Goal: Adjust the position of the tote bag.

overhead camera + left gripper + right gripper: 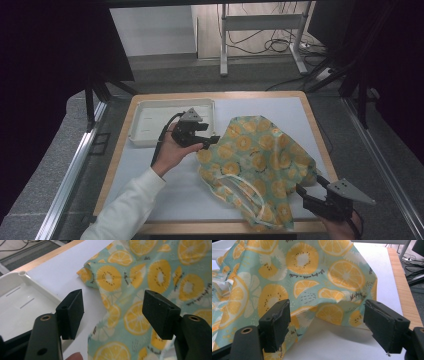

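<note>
The left hand-held gripper [210, 134] is held above the worktop [165, 170] with its jaws spread wide and nothing between them; in the left gripper view the gap between its black jaws looks down on the near edge of a crumpled cloth [150, 282], printed with orange and lemon slices on a pale green ground. That cloth lies just ahead of and beneath the left hand-held gripper's jaws, its rumpled corner reaching a little past the jaw tips, while the bare white worktop surface shows under the jaw on the left of that view. A white tray [150, 122] sits just behind and to the outer side of the left hand-held gripper, near it but apart from the cloth; its rim and ribbed floor show beside that same jaw. The right hand-held gripper [312, 192] is low at the near edge of the worktop, its jaws also wide apart and gripping nothing. The cloth lies straight ahead of it, bunched into a raised fold whose hem hangs just beyond the jaw tips, with a shadowed hollow of worktop beneath the hem. From the high view the cloth spreads between the two hand-held grippers, and pale straps or ties [240, 175] trail across its near part.
</note>
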A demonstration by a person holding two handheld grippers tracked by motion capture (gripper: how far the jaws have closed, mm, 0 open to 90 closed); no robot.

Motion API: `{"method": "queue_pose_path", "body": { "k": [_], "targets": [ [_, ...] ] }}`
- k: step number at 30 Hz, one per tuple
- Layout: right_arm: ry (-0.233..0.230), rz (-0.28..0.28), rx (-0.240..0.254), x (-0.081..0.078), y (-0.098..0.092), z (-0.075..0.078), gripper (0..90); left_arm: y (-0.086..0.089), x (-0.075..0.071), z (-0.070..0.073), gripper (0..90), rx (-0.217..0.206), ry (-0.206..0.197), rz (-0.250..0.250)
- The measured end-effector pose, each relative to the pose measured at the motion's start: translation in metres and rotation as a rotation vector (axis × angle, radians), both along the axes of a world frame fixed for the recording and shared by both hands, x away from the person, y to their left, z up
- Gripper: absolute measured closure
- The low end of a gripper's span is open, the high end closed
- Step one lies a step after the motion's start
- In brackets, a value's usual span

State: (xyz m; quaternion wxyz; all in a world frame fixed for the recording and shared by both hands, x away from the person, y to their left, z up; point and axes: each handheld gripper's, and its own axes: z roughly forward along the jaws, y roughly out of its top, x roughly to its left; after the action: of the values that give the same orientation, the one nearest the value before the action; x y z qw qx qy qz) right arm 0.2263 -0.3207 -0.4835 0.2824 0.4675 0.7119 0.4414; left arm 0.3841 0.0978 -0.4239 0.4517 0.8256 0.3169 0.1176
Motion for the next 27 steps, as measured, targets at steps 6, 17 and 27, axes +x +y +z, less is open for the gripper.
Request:
{"method": "queue_pose_path", "body": {
  "k": [6, 17, 27],
  "targets": [
    [0.006, 0.002, -0.006, 0.001, 0.0, -0.002, 21.7, -0.01, 0.013, 0.003, 34.9, 0.011, -0.008, -0.002],
    [0.006, -0.001, -0.016, 0.001, -0.001, -0.003, 21.7, -0.024, 0.032, -0.002, 35.1, 0.046, -0.006, 0.008],
    [0.005, -0.002, -0.022, 0.001, -0.001, -0.003, 21.7, -0.039, 0.052, -0.009, 35.1, 0.039, 0.038, 0.0]
  ]
}}
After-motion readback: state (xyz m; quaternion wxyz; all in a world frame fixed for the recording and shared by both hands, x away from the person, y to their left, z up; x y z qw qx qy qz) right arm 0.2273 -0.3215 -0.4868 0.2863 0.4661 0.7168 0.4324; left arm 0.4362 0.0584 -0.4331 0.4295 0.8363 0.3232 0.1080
